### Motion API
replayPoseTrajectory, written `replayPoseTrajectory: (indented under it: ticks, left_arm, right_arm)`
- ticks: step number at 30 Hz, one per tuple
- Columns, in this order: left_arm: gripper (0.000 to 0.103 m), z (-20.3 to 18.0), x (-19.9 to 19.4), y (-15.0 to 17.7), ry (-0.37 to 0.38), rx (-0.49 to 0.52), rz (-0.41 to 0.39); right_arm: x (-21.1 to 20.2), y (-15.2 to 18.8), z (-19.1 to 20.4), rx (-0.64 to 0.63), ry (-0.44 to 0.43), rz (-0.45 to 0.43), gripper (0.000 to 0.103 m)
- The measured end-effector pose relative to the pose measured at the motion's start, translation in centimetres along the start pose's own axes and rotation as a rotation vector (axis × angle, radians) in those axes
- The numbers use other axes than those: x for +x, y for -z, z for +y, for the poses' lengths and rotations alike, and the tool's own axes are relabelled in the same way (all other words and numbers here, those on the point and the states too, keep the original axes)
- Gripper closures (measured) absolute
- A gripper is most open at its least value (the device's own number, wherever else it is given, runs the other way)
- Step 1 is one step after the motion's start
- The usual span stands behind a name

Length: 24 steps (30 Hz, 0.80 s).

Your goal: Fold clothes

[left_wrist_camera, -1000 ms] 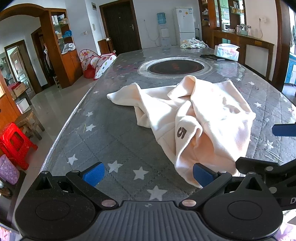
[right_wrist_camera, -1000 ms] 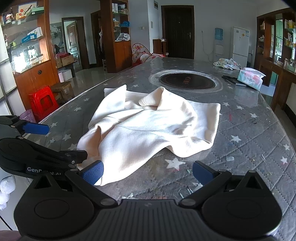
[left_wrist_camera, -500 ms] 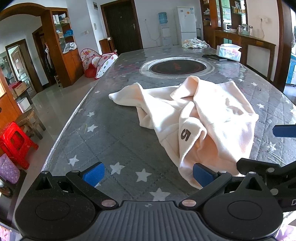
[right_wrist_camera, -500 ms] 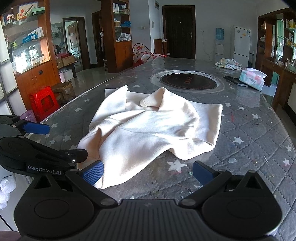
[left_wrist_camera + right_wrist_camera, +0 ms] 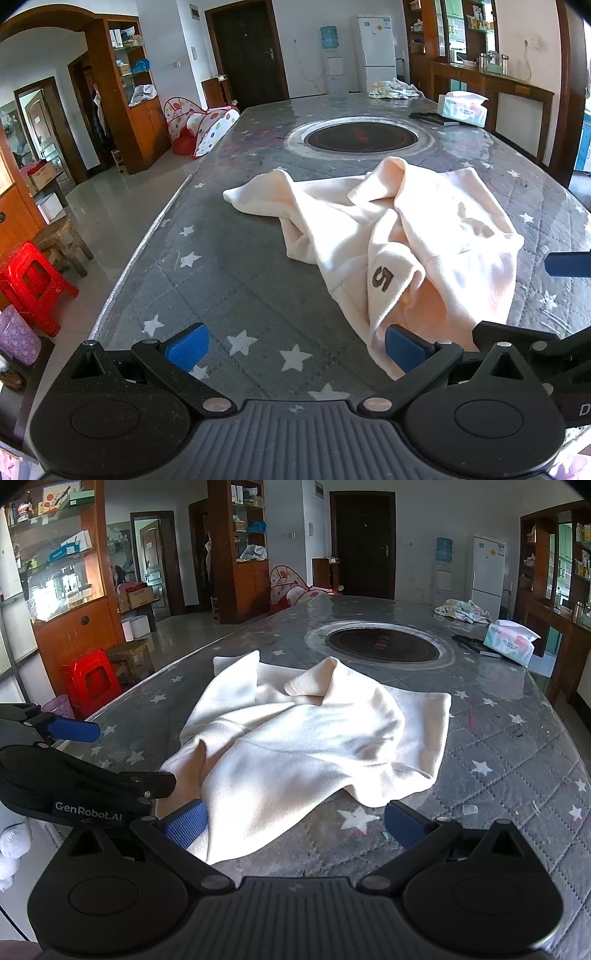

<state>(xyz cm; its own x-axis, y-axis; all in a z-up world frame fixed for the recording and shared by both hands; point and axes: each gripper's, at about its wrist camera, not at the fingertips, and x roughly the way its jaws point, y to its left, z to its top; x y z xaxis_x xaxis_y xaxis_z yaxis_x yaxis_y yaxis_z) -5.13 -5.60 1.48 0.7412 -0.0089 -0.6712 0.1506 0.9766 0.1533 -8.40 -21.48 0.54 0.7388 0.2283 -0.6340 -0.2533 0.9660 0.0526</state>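
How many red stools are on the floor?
1: the red stool stands on the floor left of the table, beside a wooden stool. Others may be hidden.

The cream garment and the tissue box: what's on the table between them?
Only bare starry tabletop between the cream garment and tissue box, seen in the right wrist view.

- "5", brown, on a turned-over flap of the cream garment point(image 5: 382, 277), left wrist view.
- "GenRobot.AI", white lettering, on the black body of the left gripper point(image 5: 88, 816), right wrist view.
- "D", white, cut off at the frame edge, on the right gripper point(image 5: 584, 409), left wrist view.
- Tissue pack point(image 5: 509, 641): print too small to read.
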Motion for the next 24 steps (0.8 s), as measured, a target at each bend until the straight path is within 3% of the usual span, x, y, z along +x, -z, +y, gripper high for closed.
replayPoseTrajectory:
  ticks: [24]
  left_arm:
    - [0.0, 1.0, 0.7, -1.0, 0.022, -0.009, -0.017]
  right_arm:
    - [0.5, -1.6, 0.0, -0.022, -0.015, -0.029, 0.001]
